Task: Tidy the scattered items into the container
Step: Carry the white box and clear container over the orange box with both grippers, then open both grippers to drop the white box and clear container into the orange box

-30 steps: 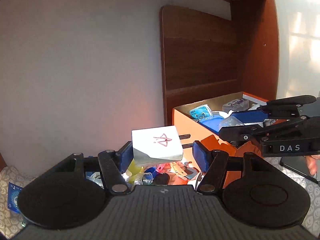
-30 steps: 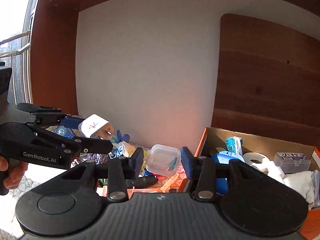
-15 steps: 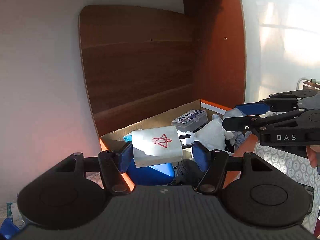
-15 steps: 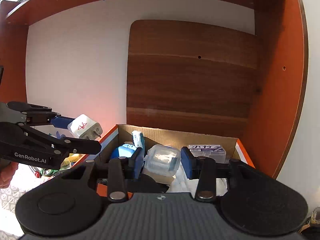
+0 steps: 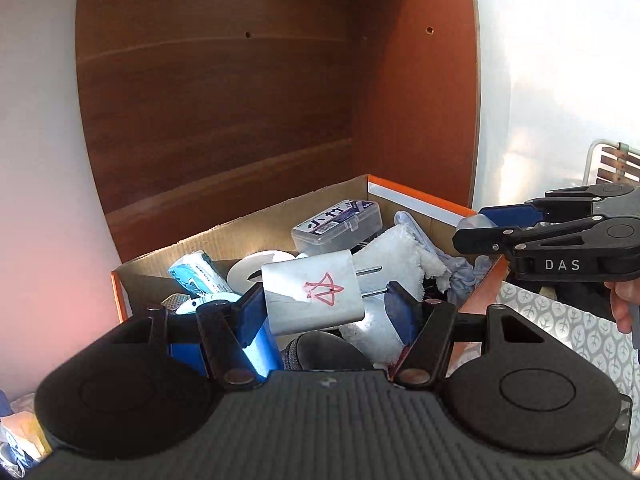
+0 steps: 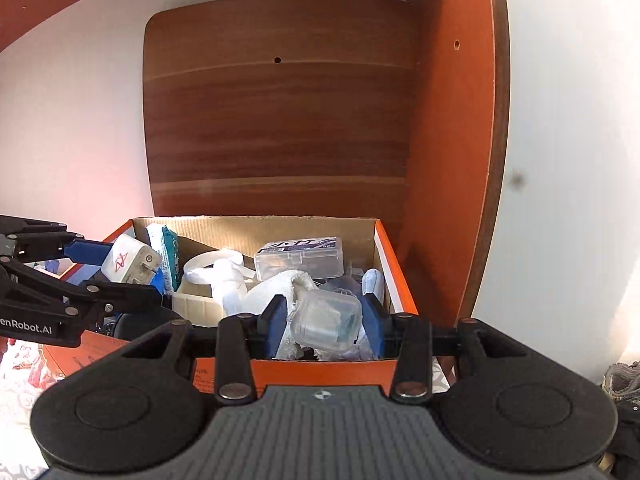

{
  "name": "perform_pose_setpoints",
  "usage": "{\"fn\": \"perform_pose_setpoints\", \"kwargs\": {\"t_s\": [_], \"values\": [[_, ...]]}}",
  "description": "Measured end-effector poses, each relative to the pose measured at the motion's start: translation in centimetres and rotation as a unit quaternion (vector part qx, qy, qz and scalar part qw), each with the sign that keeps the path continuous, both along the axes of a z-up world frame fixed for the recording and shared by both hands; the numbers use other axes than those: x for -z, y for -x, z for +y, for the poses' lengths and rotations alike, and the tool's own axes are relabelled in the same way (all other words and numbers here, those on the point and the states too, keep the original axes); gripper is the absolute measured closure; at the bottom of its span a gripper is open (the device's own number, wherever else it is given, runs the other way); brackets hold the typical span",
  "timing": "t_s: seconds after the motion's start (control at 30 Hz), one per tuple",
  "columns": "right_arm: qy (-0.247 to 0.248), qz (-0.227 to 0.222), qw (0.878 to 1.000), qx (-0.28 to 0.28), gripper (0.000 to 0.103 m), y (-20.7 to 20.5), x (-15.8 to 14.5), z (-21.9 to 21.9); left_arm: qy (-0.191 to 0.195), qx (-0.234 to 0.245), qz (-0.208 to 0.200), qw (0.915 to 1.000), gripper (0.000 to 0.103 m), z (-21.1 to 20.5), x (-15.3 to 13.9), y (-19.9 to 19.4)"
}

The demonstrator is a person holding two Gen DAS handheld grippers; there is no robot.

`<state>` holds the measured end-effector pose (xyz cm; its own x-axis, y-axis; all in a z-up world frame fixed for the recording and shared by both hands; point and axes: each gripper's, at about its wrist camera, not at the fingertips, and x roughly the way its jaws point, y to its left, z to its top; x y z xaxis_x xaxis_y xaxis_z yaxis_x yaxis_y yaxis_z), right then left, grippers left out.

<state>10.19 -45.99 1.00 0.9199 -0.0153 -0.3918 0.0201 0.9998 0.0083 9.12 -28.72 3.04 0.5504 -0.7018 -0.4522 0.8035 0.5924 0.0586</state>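
My left gripper (image 5: pixel 324 308) is shut on a white charger plug (image 5: pixel 312 296) with a red mark; its metal prongs point at the right pad. It hangs over the left part of the orange cardboard box (image 5: pixel 416 196). My right gripper (image 6: pixel 326 320) is shut on a small clear plastic box (image 6: pixel 324 322), just above the front wall of the orange box (image 6: pixel 320 368). From the right wrist view, the left gripper (image 6: pixel 132 276) with the charger (image 6: pixel 128 260) is at the box's left side. In the left wrist view, the right gripper (image 5: pixel 476 226) reaches in from the right.
Inside the box lie a clear labelled case (image 5: pixel 336 226), a white towel (image 5: pixel 396 256), a tissue pack (image 5: pixel 196 276) and a white tape roll (image 5: pixel 256 268). A brown wooden panel (image 6: pixel 280 120) and an orange side wall (image 6: pixel 448 160) close in behind. Patterned cloth (image 5: pixel 560 320) covers the table.
Both grippers have swung right from over the scattered pile to over the orange box, each still gripping its item. The box now fills the lower middle of both views.
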Motion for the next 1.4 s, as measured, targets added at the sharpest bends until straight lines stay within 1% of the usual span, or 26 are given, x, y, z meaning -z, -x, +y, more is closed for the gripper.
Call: {"fn": "perform_pose_setpoints", "kwargs": {"t_s": [0.2, 0.5, 0.93, 1.03, 1.1, 1.13, 1.2, 1.23, 1.27, 1.33, 1.4], "values": [[-0.002, 0.008, 1.000, 0.008, 0.064, -0.6, 0.7, -0.8, -0.008, -0.004, 0.015, 0.9998, 0.040, -0.6, 0.7, -0.6], [-0.001, 0.013, 1.000, 0.011, 0.064, -0.8, 1.1, -0.9, -0.018, -0.004, 0.017, 0.9997, 0.040, -1.1, 1.2, -0.9], [0.005, 0.012, 1.000, 0.012, 0.063, -1.1, 1.2, -1.0, -0.017, -0.009, 0.026, 0.9995, 0.039, -1.4, 1.3, -1.0], [0.006, 0.013, 1.000, 0.012, 0.061, -1.2, 1.1, -0.9, -0.016, -0.012, 0.027, 0.9994, 0.039, -1.3, 1.3, -0.9], [0.007, 0.012, 1.000, 0.013, 0.059, -1.2, 1.1, -0.8, -0.013, -0.012, 0.030, 0.9994, 0.037, -1.2, 1.2, -0.9], [0.008, 0.011, 1.000, 0.012, 0.057, -1.2, 1.1, -0.7, -0.012, -0.011, 0.030, 0.9994, 0.034, -1.1, 1.1, -0.8], [0.009, 0.011, 1.000, 0.013, 0.055, -1.1, 1.0, -0.6, -0.008, -0.011, 0.027, 0.9995, 0.025, -1.0, 0.9, -0.5], [0.009, 0.011, 1.000, 0.013, 0.051, -1.1, 1.0, -0.5, -0.009, -0.015, 0.023, 0.9996, 0.015, -0.9, 0.8, -0.4], [0.007, 0.009, 1.000, 0.013, 0.049, -1.0, 1.0, -0.4, -0.009, -0.024, 0.012, 0.9996, 0.013, -0.8, 0.7, -0.2], [0.004, 0.008, 1.000, 0.010, 0.038, -0.8, 0.9, -0.3, -0.009, -0.030, 0.005, 0.9995, 0.009, -0.7, 0.6, -0.2], [0.005, 0.009, 1.000, 0.008, 0.037, -0.8, 0.8, -0.1, -0.004, -0.035, 0.008, 0.9994, 0.007, -0.5, 0.4, -0.4]]}}
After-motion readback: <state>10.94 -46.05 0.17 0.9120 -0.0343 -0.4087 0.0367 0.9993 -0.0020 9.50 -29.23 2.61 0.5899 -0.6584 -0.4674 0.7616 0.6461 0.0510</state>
